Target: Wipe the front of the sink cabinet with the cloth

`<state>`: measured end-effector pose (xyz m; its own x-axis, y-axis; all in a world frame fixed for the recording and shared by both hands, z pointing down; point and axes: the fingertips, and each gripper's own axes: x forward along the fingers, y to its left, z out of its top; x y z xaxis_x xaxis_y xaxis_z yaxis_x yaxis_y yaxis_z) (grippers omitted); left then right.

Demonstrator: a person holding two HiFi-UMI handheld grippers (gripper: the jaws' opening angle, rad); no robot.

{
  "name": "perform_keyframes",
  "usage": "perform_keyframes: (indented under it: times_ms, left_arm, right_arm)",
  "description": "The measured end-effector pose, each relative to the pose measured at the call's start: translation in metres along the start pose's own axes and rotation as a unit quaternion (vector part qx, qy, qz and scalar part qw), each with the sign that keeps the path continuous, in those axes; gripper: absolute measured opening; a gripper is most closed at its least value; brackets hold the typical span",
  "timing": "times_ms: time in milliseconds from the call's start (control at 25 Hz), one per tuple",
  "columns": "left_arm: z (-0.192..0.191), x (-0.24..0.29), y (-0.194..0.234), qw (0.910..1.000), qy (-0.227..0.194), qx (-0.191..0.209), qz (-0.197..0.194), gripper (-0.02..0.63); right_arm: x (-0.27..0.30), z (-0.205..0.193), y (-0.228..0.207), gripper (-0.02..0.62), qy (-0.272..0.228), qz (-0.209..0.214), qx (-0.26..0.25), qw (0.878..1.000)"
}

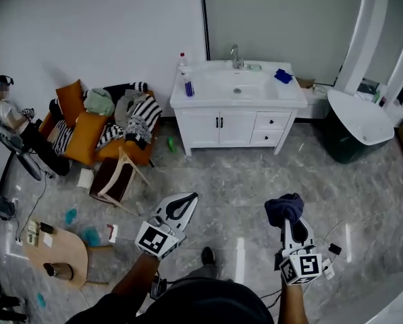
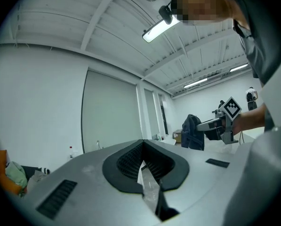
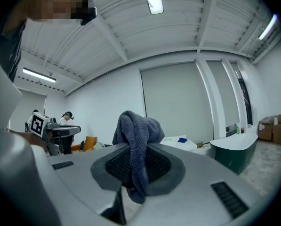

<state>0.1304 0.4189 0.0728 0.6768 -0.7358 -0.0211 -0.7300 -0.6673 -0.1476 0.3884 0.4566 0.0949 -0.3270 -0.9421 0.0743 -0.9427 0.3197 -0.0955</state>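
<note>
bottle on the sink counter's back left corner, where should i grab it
Probably take the bottle round its body below the red cap, jaws level, from the front left: it stands upright at the sink cabinet top's corner, wall behind, basin on its right.

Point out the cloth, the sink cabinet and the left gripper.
cloth (image 1: 284, 208), head view, its bunched top
sink cabinet (image 1: 208, 128), head view, its double doors
left gripper (image 1: 186, 201), head view, between its fingertips

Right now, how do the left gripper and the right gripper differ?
The right gripper is shut on a dark cloth; the left gripper is shut on nothing. In the head view the left gripper leans toward the right; the right gripper points nearly straight ahead. Both hang over the floor, short of the cabinet.
</note>
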Motion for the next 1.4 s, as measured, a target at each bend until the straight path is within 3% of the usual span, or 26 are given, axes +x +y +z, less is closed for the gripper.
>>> perform_keyframes:
  times_ms: [320, 640, 960, 1400]
  left_arm:
    - [-0.012, 0.059, 0.065, 0.9979, -0.036, -0.046, -0.026, 0.005]
    - [-0.028, 0.098, 0.113, 0.9964, -0.039, -0.075, -0.009, 0.005]
    - [-0.045, 0.152, 0.143, 0.9990, -0.011, -0.039, 0.021, 0.005]
    - [-0.045, 0.267, 0.159, 0.9971, 0.016, -0.008, 0.073, 0.005]
  right_arm:
    - [0.081, 0.031, 0.012, 0.054, -0.001, -0.004, -0.030, 1.000]
    - [0.142, 0.038, -0.005, 0.054, 0.020, -0.005, -0.055, 0.998]
    - [0.219, 0.033, -0.046, 0.054, 0.004, 0.039, -0.042, 0.998]
    - [0.297, 0.023, -0.155, 0.054, 0.003, 0.075, -0.055, 0.996]
